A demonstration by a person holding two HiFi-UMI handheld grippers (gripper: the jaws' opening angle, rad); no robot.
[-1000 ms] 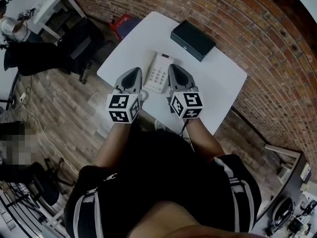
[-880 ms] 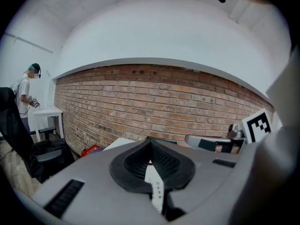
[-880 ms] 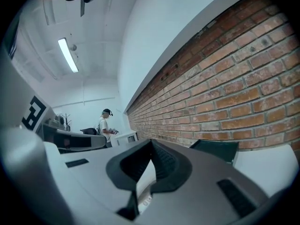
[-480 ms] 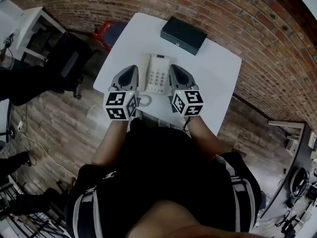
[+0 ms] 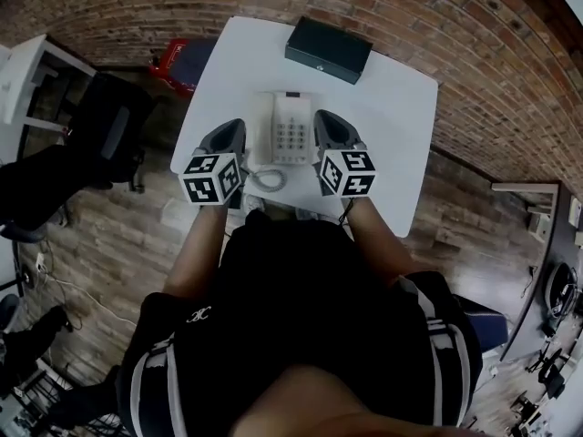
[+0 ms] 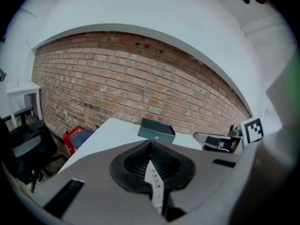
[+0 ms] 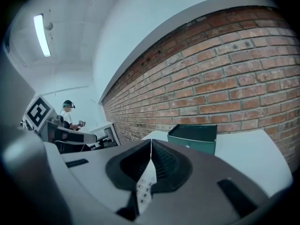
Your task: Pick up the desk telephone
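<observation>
A white desk telephone [image 5: 288, 127] with a grey keypad lies on the white table [image 5: 392, 116], its coiled cord [image 5: 267, 180] trailing toward the near edge. My left gripper [image 5: 234, 126] hovers just left of the phone, jaws shut and empty. To the phone's right my right gripper [image 5: 321, 118] is held the same way, shut with nothing in it. In the left gripper view the closed tips [image 6: 150, 143] meet, and the phone's keys show through the slit. A strip of keypad [image 7: 144, 186] likewise shows below the closed tips in the right gripper view.
A dark green metal box [image 5: 328, 50] sits at the table's far edge against the brick wall. A red crate [image 5: 180, 60] stands on the floor at the far left corner. A black chair [image 5: 109, 130] and another white table stand left. A person stands far off in the right gripper view.
Both grippers have sunk lower and now flank the phone's sides more closely. The head view has shifted, so the table sits squarer and higher in the picture. Both stay shut.
</observation>
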